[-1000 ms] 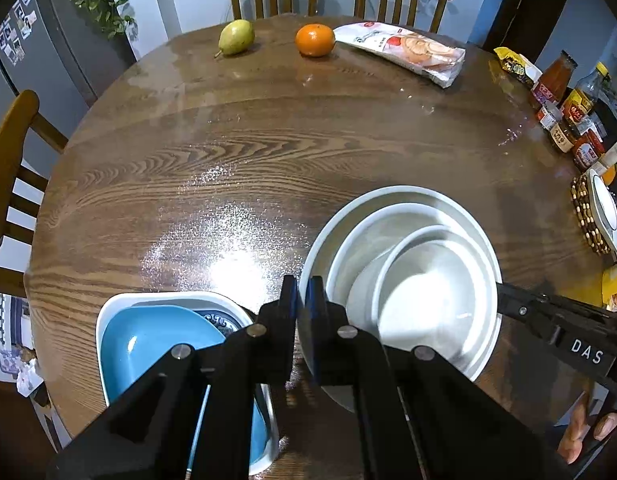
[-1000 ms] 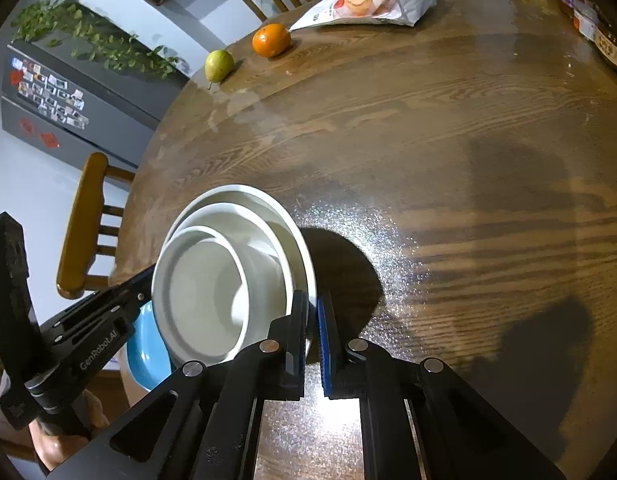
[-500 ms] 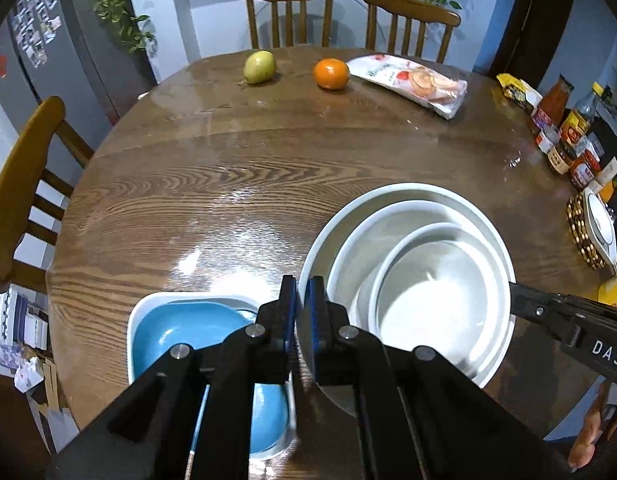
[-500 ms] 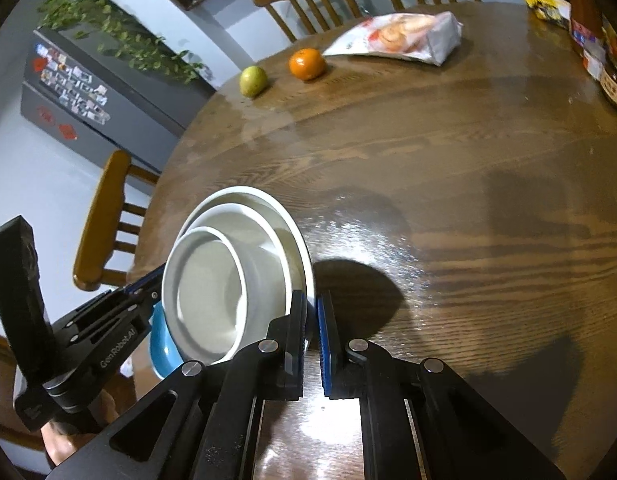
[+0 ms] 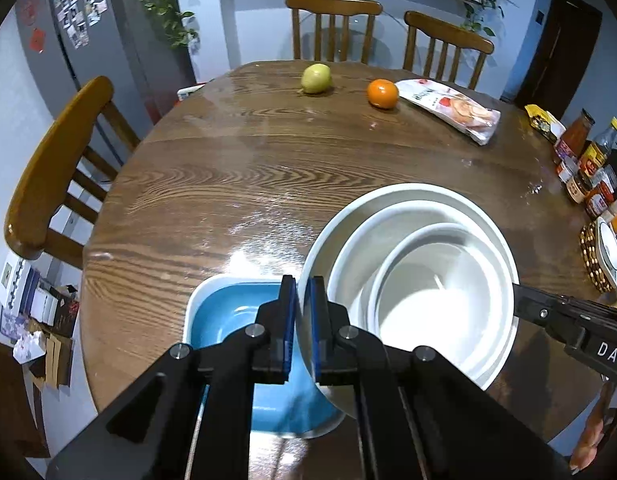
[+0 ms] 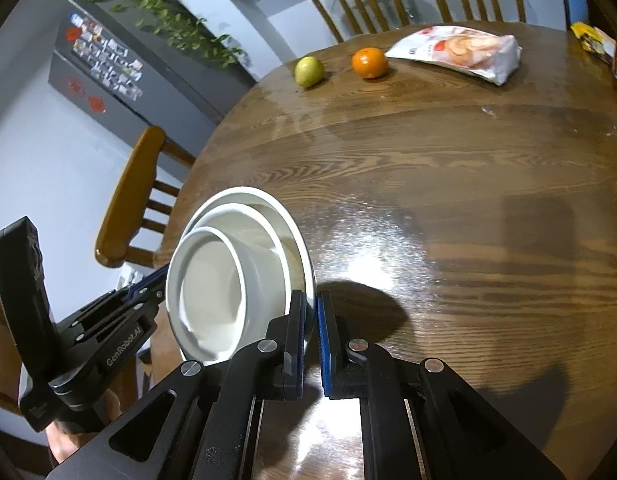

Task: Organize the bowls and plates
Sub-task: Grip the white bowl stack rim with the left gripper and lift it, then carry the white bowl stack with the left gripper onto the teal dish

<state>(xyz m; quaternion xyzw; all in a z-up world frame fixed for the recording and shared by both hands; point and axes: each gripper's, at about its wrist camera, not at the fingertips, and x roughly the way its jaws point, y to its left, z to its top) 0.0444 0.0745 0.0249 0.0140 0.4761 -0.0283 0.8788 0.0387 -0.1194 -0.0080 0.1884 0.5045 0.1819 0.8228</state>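
A stack of white dishes hangs above the round wooden table (image 5: 248, 168): a wide plate (image 5: 388, 194) with a bowl (image 5: 372, 248) and a smaller bowl (image 5: 428, 312) nested in it. My left gripper (image 5: 303, 292) is shut on the plate's left rim. My right gripper (image 6: 311, 300) is shut on the opposite rim of the same plate (image 6: 264, 198), and its arm shows in the left wrist view (image 5: 568, 324). A blue square dish (image 5: 232, 320) with a white rim rests on the table below, partly hidden by the stack and my left fingers.
At the far side lie a pear (image 5: 316, 78), an orange (image 5: 383, 93) and a snack bag (image 5: 452, 110). Sauce bottles and jars (image 5: 588, 168) and a beaded coaster with a small dish (image 5: 600, 256) line the right edge. Wooden chairs (image 5: 56, 168) ring the table.
Both grippers have risen together with the white stack held between them, so it hangs higher over the table. The blue dish has stayed on the table.
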